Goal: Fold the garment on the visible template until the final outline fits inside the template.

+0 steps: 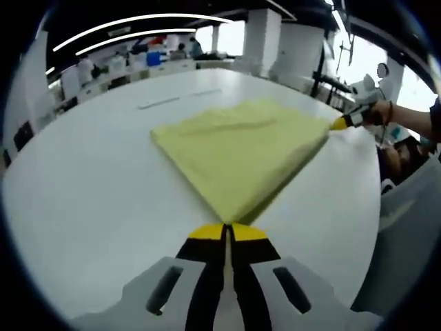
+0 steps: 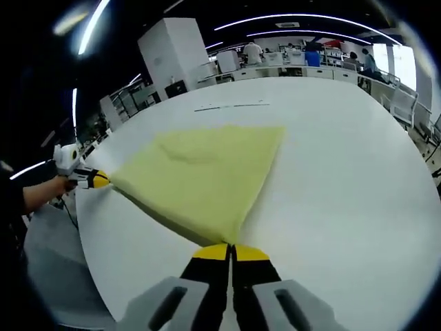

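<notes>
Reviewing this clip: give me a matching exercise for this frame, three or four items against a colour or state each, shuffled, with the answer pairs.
Items:
1. garment
2. table
3. left hand-held gripper
4. faint line marks on the table

States:
A. white, bare surface around the cloth
B. pale yellow, folded, lying flat
C. beyond the cloth's far edge
D. jaws shut on a near corner of the cloth

Pairs: 1-B, 2-A, 3-D, 4-C

The right hand-held gripper is likewise shut on another corner.
</notes>
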`<state>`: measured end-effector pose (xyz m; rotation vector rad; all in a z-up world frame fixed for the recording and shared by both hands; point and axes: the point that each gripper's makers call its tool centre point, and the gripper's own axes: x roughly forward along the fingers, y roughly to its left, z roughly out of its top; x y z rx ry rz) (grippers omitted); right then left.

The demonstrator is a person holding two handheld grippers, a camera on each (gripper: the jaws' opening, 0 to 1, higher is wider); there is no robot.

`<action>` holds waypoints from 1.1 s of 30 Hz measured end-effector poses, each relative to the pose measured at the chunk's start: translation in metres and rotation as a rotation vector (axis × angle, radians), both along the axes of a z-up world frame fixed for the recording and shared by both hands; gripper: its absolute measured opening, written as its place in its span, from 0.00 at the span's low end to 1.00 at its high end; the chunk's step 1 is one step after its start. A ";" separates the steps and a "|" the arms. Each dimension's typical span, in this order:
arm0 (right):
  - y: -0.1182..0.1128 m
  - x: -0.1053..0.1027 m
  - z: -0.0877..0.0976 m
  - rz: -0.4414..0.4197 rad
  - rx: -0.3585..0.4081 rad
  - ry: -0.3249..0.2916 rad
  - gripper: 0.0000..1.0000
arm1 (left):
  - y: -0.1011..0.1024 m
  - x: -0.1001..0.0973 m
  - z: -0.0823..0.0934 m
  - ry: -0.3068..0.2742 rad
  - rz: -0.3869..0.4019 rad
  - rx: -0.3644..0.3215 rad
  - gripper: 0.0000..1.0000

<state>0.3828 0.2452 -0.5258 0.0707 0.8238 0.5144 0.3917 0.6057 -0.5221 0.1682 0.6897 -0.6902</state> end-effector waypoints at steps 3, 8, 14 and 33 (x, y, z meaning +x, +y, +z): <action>-0.001 0.000 0.000 -0.001 -0.003 0.000 0.00 | 0.001 0.000 0.000 0.004 0.005 -0.007 0.00; -0.002 0.000 -0.002 0.001 -0.020 -0.004 0.00 | 0.001 -0.002 -0.001 0.008 0.010 -0.013 0.00; -0.002 0.000 -0.004 0.000 -0.041 -0.006 0.00 | 0.007 -0.002 -0.004 0.026 0.037 0.001 0.00; -0.002 0.008 0.028 -0.098 -0.025 -0.069 0.38 | 0.000 -0.004 0.033 0.049 0.138 -0.197 0.22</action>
